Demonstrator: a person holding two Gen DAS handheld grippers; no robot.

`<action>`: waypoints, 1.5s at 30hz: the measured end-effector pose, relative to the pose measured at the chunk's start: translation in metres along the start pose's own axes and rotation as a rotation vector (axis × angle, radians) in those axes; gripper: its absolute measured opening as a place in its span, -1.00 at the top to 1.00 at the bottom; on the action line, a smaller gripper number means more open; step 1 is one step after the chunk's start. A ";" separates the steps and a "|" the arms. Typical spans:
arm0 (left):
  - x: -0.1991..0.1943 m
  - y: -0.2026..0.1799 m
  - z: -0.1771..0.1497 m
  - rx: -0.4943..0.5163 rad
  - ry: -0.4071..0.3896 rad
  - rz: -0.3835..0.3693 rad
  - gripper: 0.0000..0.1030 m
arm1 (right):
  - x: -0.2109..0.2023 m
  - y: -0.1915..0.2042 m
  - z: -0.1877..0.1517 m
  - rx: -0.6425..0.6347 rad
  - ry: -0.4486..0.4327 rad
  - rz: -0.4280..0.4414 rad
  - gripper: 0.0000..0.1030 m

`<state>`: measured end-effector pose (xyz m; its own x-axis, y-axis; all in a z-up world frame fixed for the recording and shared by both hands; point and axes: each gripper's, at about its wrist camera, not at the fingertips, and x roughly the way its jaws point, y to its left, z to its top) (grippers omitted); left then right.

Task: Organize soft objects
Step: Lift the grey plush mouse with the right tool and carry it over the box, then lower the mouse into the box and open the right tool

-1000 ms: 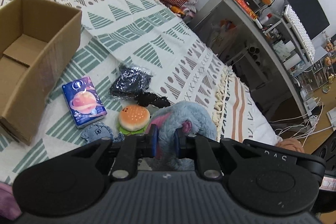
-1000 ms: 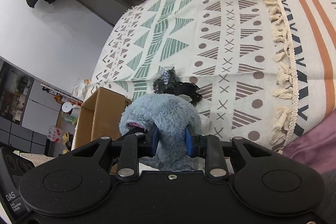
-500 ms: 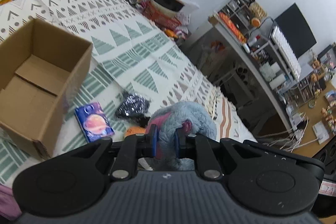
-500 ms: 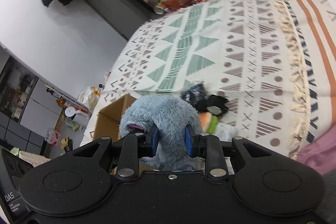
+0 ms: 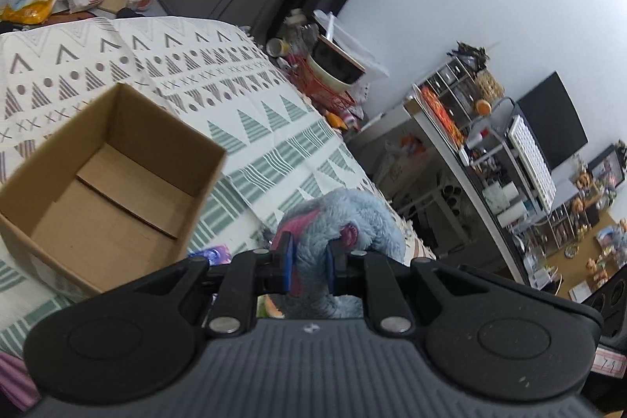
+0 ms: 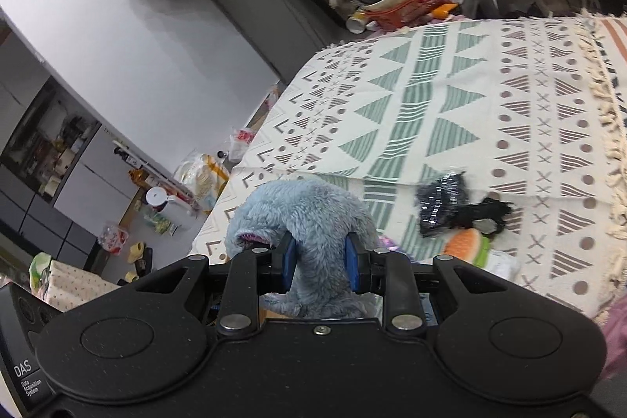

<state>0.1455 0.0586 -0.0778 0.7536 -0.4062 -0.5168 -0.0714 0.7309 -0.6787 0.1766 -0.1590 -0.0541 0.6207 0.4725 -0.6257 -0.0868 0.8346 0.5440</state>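
Since a second ago both grippers have risen with the plush toy (image 5: pixel 352 218), so the patterned blanket (image 5: pixel 250 112) and the things lying on it now sit lower and smaller in both views, and the cardboard box (image 5: pixel 117 179) shows whole from the left wrist instead of being cut off at the frame edge.

From the left wrist, the gripper body hides most of the loose items: only a corner of the purple tissue pack (image 5: pixel 213 254) peeks out beside the box, and a sliver of the toy burger (image 5: pixel 268 308) shows through the gap under the fingers. From the right wrist the burger (image 6: pixel 466 243) is half covered by the gripper, a pale item right of it is too cut off to name, and the shiny black bag (image 6: pixel 443 200) with a black piece beside it lies in plain sight on the blanket. The box is hidden there behind the toy.

The plush toy is fluffy grey-blue fur with pink patches, bent into an arch and held in the air above the blanket, near the open, empty box. The left gripper (image 5: pixel 309 263) pinches one part of it between its blue pads, and the right gripper (image 6: pixel 319 261) pinches a thicker fold, its fingers set wider.
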 end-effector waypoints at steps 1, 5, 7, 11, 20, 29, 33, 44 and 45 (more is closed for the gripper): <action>-0.002 0.005 0.002 -0.010 -0.002 0.002 0.71 | 0.002 0.003 -0.001 -0.003 0.003 0.001 0.50; -0.006 0.020 0.010 -0.038 -0.016 0.018 0.71 | 0.013 0.020 -0.005 -0.033 0.009 -0.002 0.50; -0.009 0.028 0.014 -0.055 -0.023 0.025 0.71 | 0.020 0.027 -0.007 -0.040 0.015 0.000 0.50; -0.017 0.046 0.020 -0.081 -0.047 0.046 0.71 | 0.034 0.043 -0.010 -0.046 0.033 0.020 0.50; -0.023 0.087 0.033 -0.146 -0.078 0.139 0.71 | 0.076 0.074 -0.024 -0.071 0.091 0.044 0.49; -0.008 0.115 0.039 -0.175 -0.061 0.251 0.71 | 0.119 0.080 -0.032 -0.052 0.172 0.043 0.49; -0.002 0.125 0.039 -0.199 -0.047 0.312 0.71 | 0.135 0.079 -0.037 -0.041 0.208 0.053 0.49; 0.004 0.134 0.039 -0.275 -0.013 0.448 0.24 | 0.131 0.080 -0.038 -0.048 0.236 0.052 -0.11; 0.001 0.130 0.038 -0.261 -0.033 0.450 0.07 | 0.124 0.080 -0.035 -0.060 0.218 0.043 -0.16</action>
<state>0.1624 0.1738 -0.1466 0.6303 -0.0626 -0.7738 -0.5508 0.6663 -0.5026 0.2190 -0.0239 -0.1081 0.4332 0.5525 -0.7121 -0.1597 0.8246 0.5427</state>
